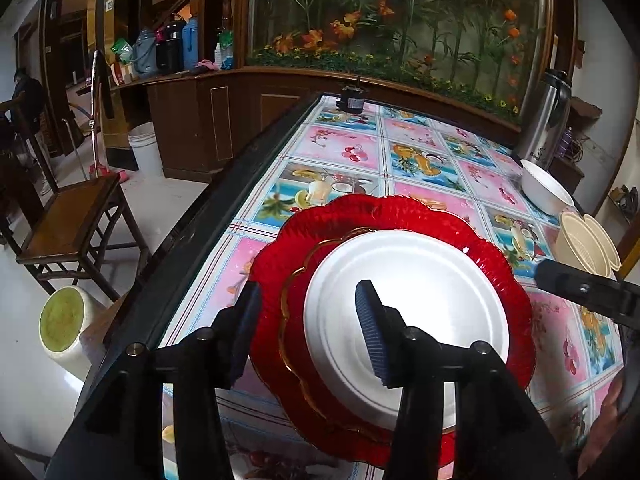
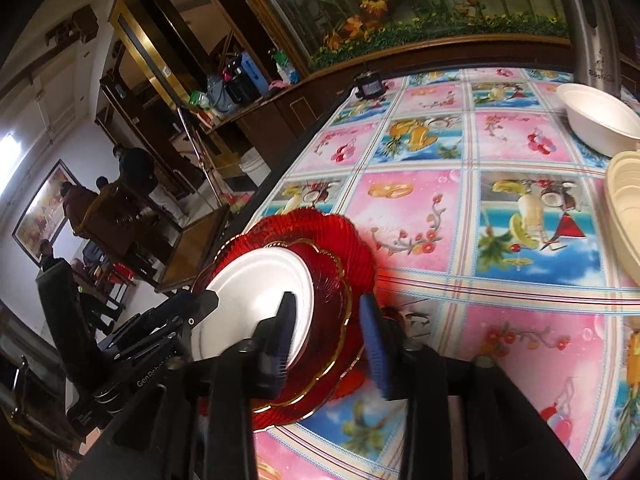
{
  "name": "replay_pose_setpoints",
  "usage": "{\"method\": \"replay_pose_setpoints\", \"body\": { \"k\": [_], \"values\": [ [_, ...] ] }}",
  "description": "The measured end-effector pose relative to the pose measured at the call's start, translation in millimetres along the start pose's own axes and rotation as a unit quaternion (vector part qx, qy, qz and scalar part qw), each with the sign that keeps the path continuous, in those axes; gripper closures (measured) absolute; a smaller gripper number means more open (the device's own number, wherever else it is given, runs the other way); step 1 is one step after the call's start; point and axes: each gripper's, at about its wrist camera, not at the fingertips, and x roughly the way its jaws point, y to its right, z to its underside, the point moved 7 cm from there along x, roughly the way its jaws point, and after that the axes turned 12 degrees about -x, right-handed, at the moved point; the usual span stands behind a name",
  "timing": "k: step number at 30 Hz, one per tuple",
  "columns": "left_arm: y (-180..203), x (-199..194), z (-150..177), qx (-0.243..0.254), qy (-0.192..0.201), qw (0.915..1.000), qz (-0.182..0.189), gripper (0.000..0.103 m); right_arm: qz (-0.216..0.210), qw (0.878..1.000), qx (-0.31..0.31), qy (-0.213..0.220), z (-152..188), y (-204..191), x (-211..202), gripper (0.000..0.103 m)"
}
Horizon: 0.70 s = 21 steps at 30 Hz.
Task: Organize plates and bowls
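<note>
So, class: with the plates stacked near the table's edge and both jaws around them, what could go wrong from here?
1. The red plate sits close to the table edge; a nudge could push the stack off.
2. The white plate lies loose on top and may slide if tilted.
3. Both the left gripper and right gripper crowd the stack and could collide.

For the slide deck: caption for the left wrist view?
Open left gripper over white plate stacked on red plates.
</note>
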Motion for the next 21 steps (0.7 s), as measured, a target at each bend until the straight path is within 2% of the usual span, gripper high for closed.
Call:
{"method": "replay_pose_setpoints", "body": {
  "k": [3, 7, 13, 21],
  "values": [
    [-2, -5, -4, -0.007, 0.013, 0.9999, -0.008, 0.043, 0.006, 1.000, 0.005, 0.012, 1, 8, -9, 0.049],
    [-1, -14, -10, -0.014, 0.024, 0.9996, -0.004, 0.043, 0.003, 1.000, 0.016, 0.021, 3, 18, -18, 0.049],
    [17, -24, -11, 0.002, 0.033, 0.9994, 0.005, 0.043, 0.004, 0.999, 0.036, 0.028, 10, 38, -29, 0.049],
    [64, -38, 1, 0.052, 0.034, 0.9976, 0.030, 0.043, 0.003, 0.996, 0.070, 0.050, 18, 71, -56, 0.049]
  ]
}}
